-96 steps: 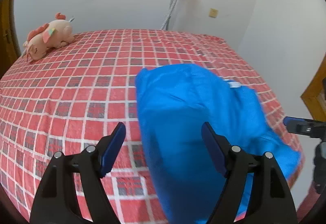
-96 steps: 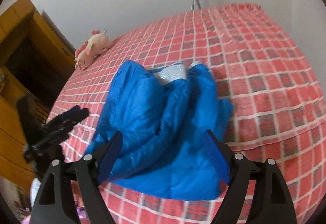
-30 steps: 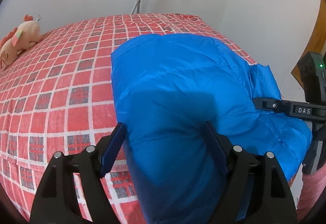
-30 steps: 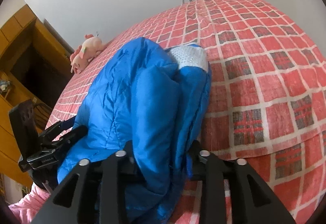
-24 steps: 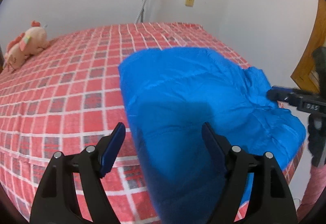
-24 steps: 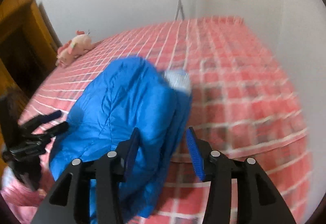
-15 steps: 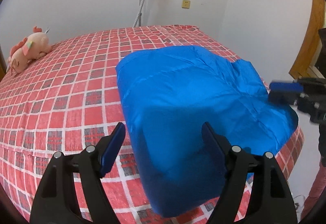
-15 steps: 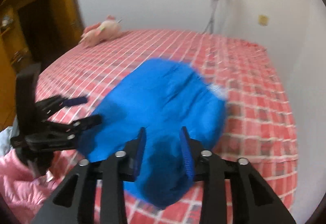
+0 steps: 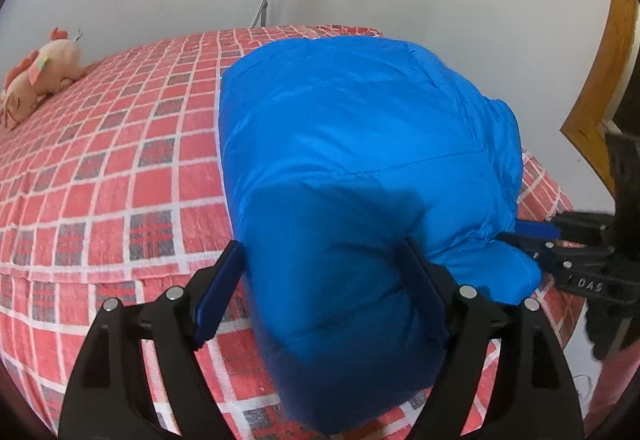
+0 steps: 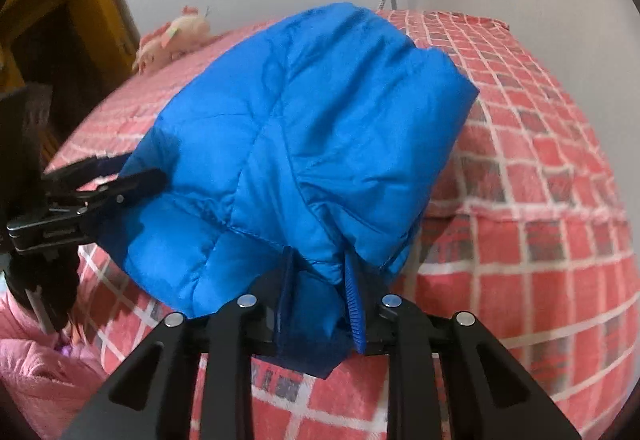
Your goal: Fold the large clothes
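- The blue padded jacket (image 9: 360, 144) lies folded into a thick bundle on the bed (image 9: 120, 168), at the bed's near edge and close to its near right corner as the left wrist view shows it.
- Its long axis runs from that near edge toward the far wall; the rounded far end points at the wall and the near end hangs slightly over the edge.
- In the right wrist view the jacket (image 10: 304, 128) shows quilted seams, and a stitched hem faces the camera.
- The left tool (image 9: 320, 292) has its jaws wide apart, one on each side of the jacket's near end. The right finger lies against the fabric, while a small gap seems to show at the left one; whether the pads truly squeeze the bundle I cannot tell.
- The right tool (image 10: 320, 304) is clamped on a bunched fold of the hem; its jaws have just been closing, with the blue fabric between them.
- From the left wrist view the right tool (image 9: 532, 236) enters from the right, its tips buried in the jacket's right edge.
- The bed wears a red checked cover. A pink plush toy (image 9: 36, 72) lies at the far left corner, well apart from the jacket.
- A pink quilted cloth (image 10: 36, 372) shows below the bed's near edge in the right wrist view.
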{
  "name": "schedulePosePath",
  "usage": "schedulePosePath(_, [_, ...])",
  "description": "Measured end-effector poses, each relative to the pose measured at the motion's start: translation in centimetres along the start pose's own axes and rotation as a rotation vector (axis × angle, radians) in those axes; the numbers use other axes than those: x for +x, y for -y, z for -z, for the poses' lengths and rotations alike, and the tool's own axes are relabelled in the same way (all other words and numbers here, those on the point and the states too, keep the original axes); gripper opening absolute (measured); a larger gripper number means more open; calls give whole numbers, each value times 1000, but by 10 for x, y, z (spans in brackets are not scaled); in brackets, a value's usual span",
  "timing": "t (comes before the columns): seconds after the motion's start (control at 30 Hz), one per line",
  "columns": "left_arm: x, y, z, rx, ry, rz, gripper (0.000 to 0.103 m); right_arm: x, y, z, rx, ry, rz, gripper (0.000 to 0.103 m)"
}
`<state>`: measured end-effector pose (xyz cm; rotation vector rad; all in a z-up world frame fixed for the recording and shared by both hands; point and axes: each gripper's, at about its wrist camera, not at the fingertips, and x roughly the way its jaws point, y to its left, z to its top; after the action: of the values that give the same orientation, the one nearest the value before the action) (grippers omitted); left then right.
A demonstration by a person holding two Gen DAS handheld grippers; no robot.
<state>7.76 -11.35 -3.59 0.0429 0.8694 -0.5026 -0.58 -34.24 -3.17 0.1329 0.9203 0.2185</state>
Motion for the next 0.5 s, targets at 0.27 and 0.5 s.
schedulePosePath(0.27, [3, 4, 4, 4, 27, -23, 80, 0, 1, 11, 39, 72, 15, 24])
schedulePosePath(0.5, [2, -1, 2, -29, 11, 4, 80, -9, 0, 13, 71, 90, 5, 24])
